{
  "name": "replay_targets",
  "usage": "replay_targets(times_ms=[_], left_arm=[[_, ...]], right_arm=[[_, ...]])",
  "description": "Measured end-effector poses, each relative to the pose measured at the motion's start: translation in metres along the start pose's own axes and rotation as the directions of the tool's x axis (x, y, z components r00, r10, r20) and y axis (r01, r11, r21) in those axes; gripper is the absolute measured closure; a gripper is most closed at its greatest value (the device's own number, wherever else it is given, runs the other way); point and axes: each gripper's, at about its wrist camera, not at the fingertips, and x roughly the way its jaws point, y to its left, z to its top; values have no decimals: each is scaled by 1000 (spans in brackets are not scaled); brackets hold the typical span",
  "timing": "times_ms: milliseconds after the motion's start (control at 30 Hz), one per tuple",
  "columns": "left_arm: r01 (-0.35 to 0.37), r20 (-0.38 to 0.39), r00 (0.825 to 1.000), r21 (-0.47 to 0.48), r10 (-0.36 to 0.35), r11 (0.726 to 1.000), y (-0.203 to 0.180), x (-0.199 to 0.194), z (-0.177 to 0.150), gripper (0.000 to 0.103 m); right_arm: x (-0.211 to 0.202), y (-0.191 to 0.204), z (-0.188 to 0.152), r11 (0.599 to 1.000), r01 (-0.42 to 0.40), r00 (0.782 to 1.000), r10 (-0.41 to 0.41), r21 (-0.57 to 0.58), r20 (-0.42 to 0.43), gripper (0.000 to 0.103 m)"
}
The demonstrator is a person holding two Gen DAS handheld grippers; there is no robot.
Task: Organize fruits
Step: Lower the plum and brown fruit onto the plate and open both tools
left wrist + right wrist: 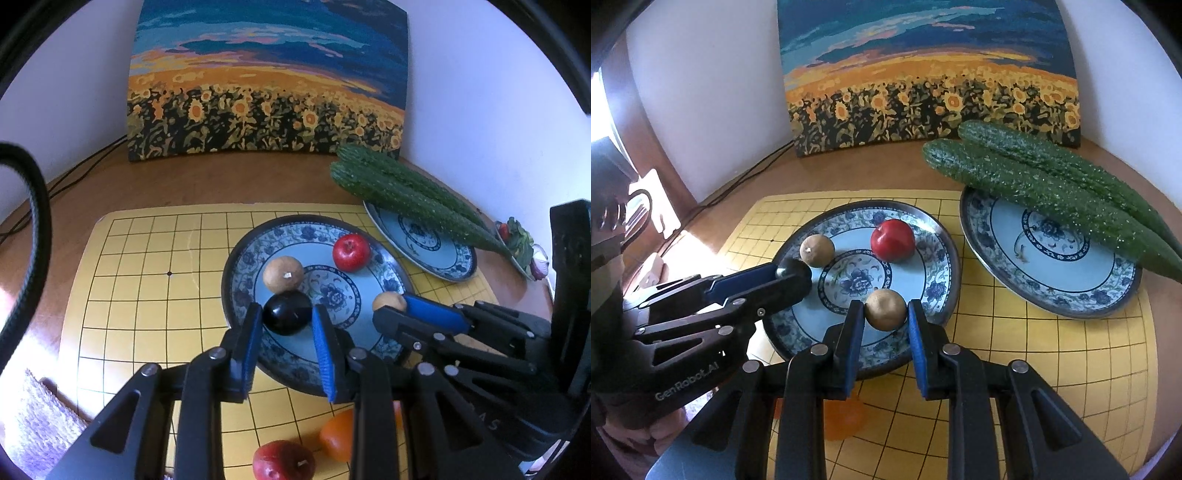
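blue pads on the left gripper (pixel 286 321) flank a dark plum (pixel 287 312): the left pad touches it, the right pad looks a hair off, so the jaws bracket it closely, and whether they squeeze it i cannot tell. the plum rests on the near plate (pixel 391 266), against a brown fruit (pixel 283 274) just behind it. the right gripper (pixel 885 320) has its blue pads on either side of a tan fruit (pixel 885 309) at the plate's front, touching or nearly so; a firm grip can't be confirmed. farther back on the same plate lies a red apple (pixel 351 252). to the right a second plate (pixel 1067 295) carries two cucumbers (pixel 1052 184) leaning across its far rim. both plates rest on a yellow grid mat (pixel 147 280). below the left gripper, off the plate, an orange (pixel 338 439) and another red apple (pixel 284 461) lie on the mat. a sunflower painting (pixel 266 85) leans against the wall behind.
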Motion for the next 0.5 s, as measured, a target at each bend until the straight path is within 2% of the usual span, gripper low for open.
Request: replay_targets(times_ms=[133,233,300,500], left_arm=[[11,-1,1000,-1,-11,1000,0,-1,0,69],[9,10,1000,1,-9,1000,0,-6,-2,67],[6,21,1000,-2,-6,1000,0,-14,-2,61],[6,46,999,-13,-5,1000,0,-38,-7,53]], right_arm=[[-5,-2,0,1000,-10,1000,10,13,18,62],[-12,-1,-2,1000,0,1000,0,15,29,56],[-17,-1,-4,1000,-4,999,4,16,31,55],[-31,1,-13,1000,-11,999,11,19,34,54]])
